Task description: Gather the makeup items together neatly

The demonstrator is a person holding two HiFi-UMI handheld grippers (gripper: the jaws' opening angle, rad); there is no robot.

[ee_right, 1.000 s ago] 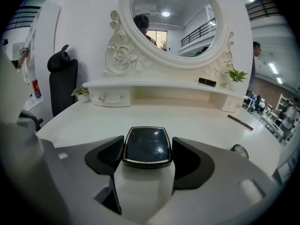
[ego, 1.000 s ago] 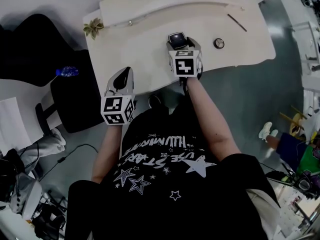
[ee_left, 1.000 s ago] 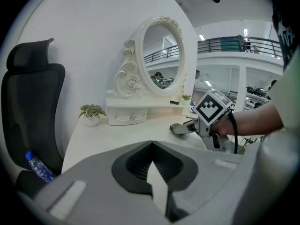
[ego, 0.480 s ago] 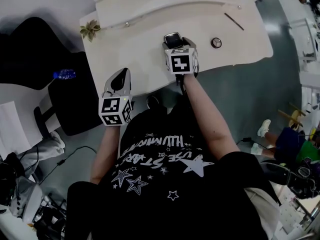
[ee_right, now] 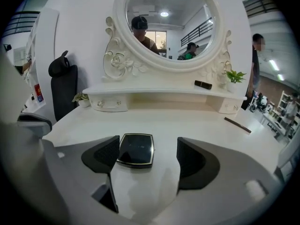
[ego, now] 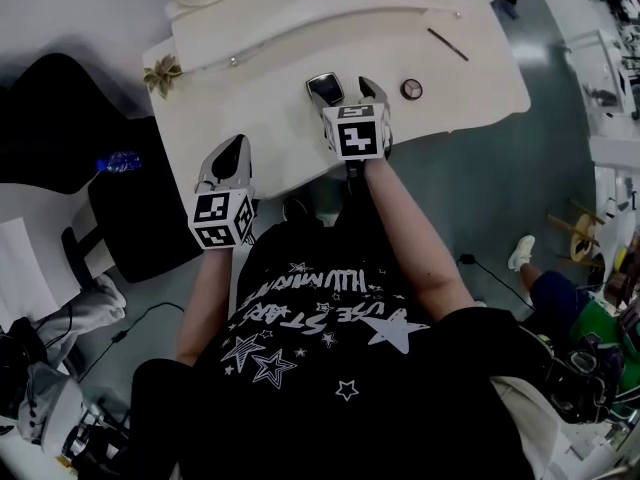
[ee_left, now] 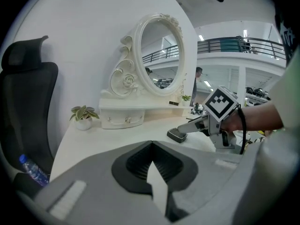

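Right gripper (ego: 347, 90): released. Jaws stand wide and have just been opening. The black square compact (ee_right: 136, 149) lies flat on the vanity table (ego: 270, 118) between them, and neither pad presses on it. It sits close to the pad on the left of the right gripper view; cannot tell if the two touch. It is well clear of the other pad.

Left gripper (ee_left: 151, 146): clenched on nothing, tips meeting. It hovers at the table's near edge, apart from everything.

Other makeup:
- Small round compact (ego: 411, 89), near the square one, off to its right in the head view.
- Thin dark pencil (ego: 447, 44), farther back and right.
- Short black tube (ee_right: 203, 84), up on the raised shelf (ee_right: 154, 92) under the mirror.

Handling, my judgement:
- Square compact looks light, with a stiff hard shell.
- Lid is glossy with a metallic rim, so likely slippery under the pads.
- Contents, pressed powder or a mirror, are probably fragile. No hard squeeze, no drop.
- It lies very low, so the jaws must come almost to the tabletop.
- Best hold is across two opposite side edges, square on, keeping the lid shut.

Writing:
- Nothing readable on the square compact, the tube or the pencil.
- The white lettering and stars on the person's T-shirt (ego: 330, 318) are too distorted to read reliably.
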